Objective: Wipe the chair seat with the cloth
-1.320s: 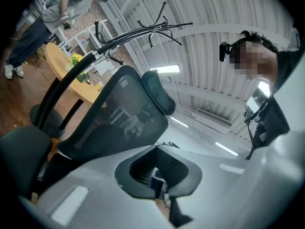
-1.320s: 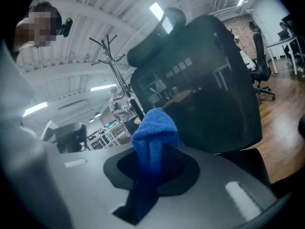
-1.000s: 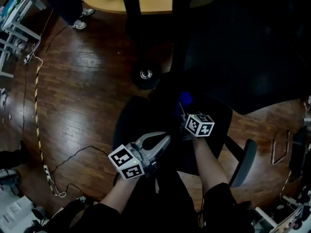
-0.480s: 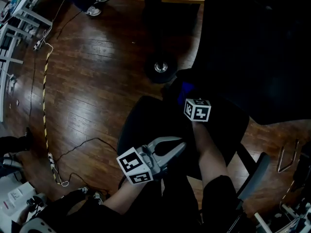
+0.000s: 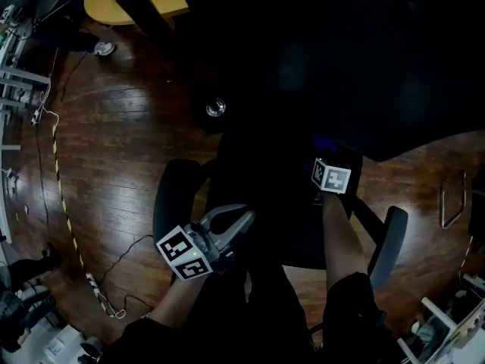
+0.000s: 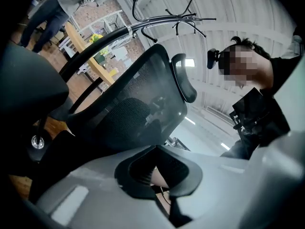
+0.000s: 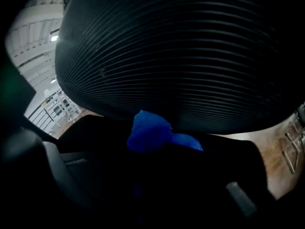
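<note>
- Cloth (image 7: 150, 130): blue, bunched, clenched in the right gripper (image 7: 152, 147) and pressed down at the back of the chair seat (image 5: 265, 196), just below the ribbed backrest (image 7: 181, 56).
- In the head view only a small blue patch shows, just ahead of the right gripper's marker cube (image 5: 331, 175), at the rear right part of the seat.
- Left gripper (image 5: 235, 222): released, its 2 jaws apart with nothing between them. It hangs over the front left part of the seat, well apart from the cloth.
- Left gripper view: it looks up at the mesh backrest and the headrest (image 6: 183, 78), with a coat rack (image 6: 167, 20) reaching across the top.
- Seat and backrest are black and very dark; 1 armrest (image 5: 386, 245) shows on the right side and another (image 5: 170, 203) on the left.
- A round yellow worktop (image 5: 129, 2) stands on the wooden floor (image 5: 98, 142) beyond the chair.
</note>
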The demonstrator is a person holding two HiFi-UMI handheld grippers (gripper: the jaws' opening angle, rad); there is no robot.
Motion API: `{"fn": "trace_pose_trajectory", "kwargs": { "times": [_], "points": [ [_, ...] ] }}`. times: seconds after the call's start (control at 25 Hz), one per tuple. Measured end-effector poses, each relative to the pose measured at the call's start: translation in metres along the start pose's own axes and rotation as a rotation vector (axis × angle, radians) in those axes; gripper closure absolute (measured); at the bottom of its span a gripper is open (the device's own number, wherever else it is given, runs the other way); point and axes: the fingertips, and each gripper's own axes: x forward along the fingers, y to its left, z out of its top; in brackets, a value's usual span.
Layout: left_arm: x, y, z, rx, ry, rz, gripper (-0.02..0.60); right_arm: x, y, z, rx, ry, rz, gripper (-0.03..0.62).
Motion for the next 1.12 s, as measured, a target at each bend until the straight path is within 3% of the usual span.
{"fn": "trace_pose_trajectory", "kwargs": {
  "times": [0.12, 0.28, 0.44, 0.76, 0.96, 1.12],
  "points": [
    [0.002, -0.002, -0.009, -0.005, 0.035, -0.006, 0.594, -0.019, -0.071, -0.026, 0.058, 0.012, -0.079, 0.53],
    [0.006, -0.004, -0.012, -0.004, 0.079, 0.005, 0.594, -0.056, -0.12, -0.031, 0.097, -0.006, -0.181, 0.53],
    [0.006, -0.004, -0.025, -0.012, 0.117, 0.018, 0.594, -0.065, -0.129, -0.036, 0.12, -0.027, -0.192, 0.53],
    [0.011, -0.013, -0.017, 0.005, 0.068, 0.034, 0.594, -0.067, -0.139, -0.032, 0.11, -0.036, -0.19, 0.53],
    [0.004, -0.012, -0.008, 0.015, 0.02, 0.05, 0.594, -0.063, -0.09, -0.013, -0.003, -0.102, -0.147, 0.53],
    [-0.006, -0.017, -0.001, 0.002, -0.012, 0.052, 0.594, -0.04, 0.019, 0.006, -0.033, -0.149, 0.055, 0.53]
  ]
}}
